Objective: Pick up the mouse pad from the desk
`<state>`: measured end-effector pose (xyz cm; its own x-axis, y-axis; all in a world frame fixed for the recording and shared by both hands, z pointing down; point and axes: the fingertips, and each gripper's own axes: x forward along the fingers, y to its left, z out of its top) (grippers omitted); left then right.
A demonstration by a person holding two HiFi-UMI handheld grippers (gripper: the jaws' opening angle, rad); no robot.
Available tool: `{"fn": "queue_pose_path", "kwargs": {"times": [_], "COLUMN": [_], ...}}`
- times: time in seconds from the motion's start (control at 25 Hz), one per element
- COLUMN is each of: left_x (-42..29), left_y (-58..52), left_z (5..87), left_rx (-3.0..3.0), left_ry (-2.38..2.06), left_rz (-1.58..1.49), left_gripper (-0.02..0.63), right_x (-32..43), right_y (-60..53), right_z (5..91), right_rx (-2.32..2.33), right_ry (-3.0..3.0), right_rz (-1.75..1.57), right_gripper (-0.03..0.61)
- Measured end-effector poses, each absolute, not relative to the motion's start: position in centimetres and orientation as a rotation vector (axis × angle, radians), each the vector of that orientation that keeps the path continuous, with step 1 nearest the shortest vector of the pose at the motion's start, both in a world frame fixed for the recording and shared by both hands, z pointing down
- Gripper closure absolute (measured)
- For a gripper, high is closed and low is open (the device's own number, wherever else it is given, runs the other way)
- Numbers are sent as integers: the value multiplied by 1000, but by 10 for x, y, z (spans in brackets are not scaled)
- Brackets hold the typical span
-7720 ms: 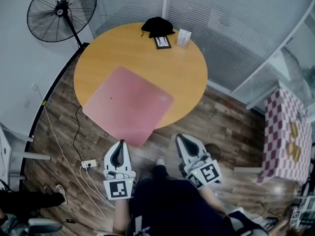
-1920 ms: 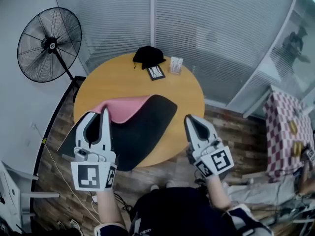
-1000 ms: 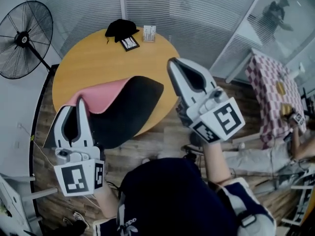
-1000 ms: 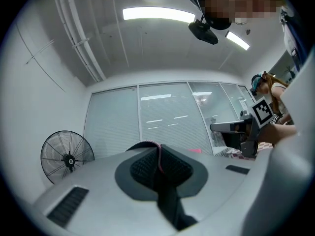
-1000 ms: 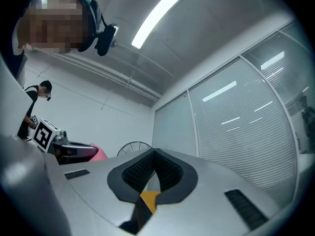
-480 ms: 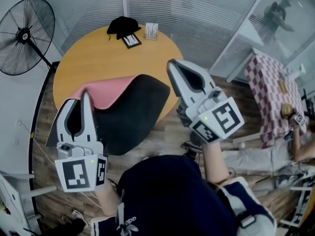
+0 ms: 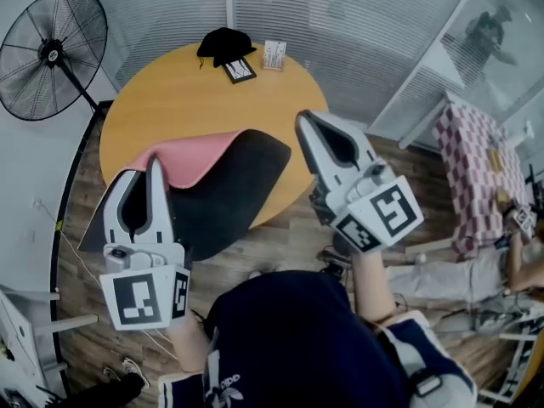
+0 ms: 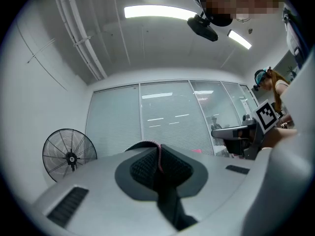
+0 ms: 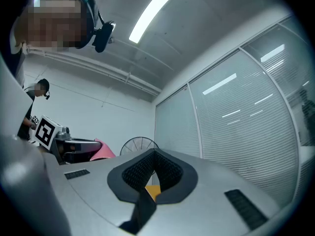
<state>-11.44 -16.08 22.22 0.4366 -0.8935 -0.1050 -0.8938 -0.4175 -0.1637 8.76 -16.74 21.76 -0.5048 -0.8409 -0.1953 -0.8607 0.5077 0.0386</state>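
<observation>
The mouse pad [image 7: 223,195], pink on top and black underneath, hangs folded over the near edge of the round orange table [image 7: 191,92]. Its near left corner is lifted. My left gripper [image 7: 154,162] is shut on that corner. In the left gripper view, the pad's thin pink-and-black edge [image 8: 159,160] is pinched between the closed jaws of the left gripper [image 8: 158,151]. My right gripper [image 7: 303,119] is held up to the right of the pad and does not touch it. Its jaws meet at the tips with nothing between them, as the right gripper view shows [image 9: 154,154].
A black cap [image 7: 223,42], a small framed card [image 7: 240,70] and a little box [image 7: 274,54] sit at the table's far edge. A standing fan [image 7: 53,53] is at the left. Glass partitions with blinds run behind, and a checked tablecloth [image 7: 474,164] is at the right.
Several seconds ago the pad lay flat, pink side up. Over the last second it stayed lifted in my left gripper, and only the head view shifted a little.
</observation>
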Motion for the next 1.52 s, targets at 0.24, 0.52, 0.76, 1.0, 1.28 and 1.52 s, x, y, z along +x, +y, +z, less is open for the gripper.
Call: {"fn": "queue_pose_path", "kwargs": {"times": [0.24,0.52,0.76,1.0,1.28,1.52], "left_x": [-118,-114,-111,-106,-105,-103], "left_y": [-159,-161,-160,-159,-164,-163], "left_z": [221,217,218,222,220,219], "left_rx": [-2489,-2510,-2508,-2511,-2519,-2517], "left_ry": [1583,1567,1557,1549,1546,1540], "left_rz": [6,39,21,8,11,11], "left_gripper": [594,594,594,594,594,594], "right_x": [86,87,89,94,99,98], "right_y": [-166,-168,-165,-163,-168,-168], "right_z": [218,219,220,225,228,227], "right_rx": [-1476,-1473,-1488,-1488,-1499,-1497], "right_ry": [2593,2594,2588,2584,2581,2584], "right_rz": [190,186,185,177,157,161], "right_gripper": [577,577,577,577,577,577]}}
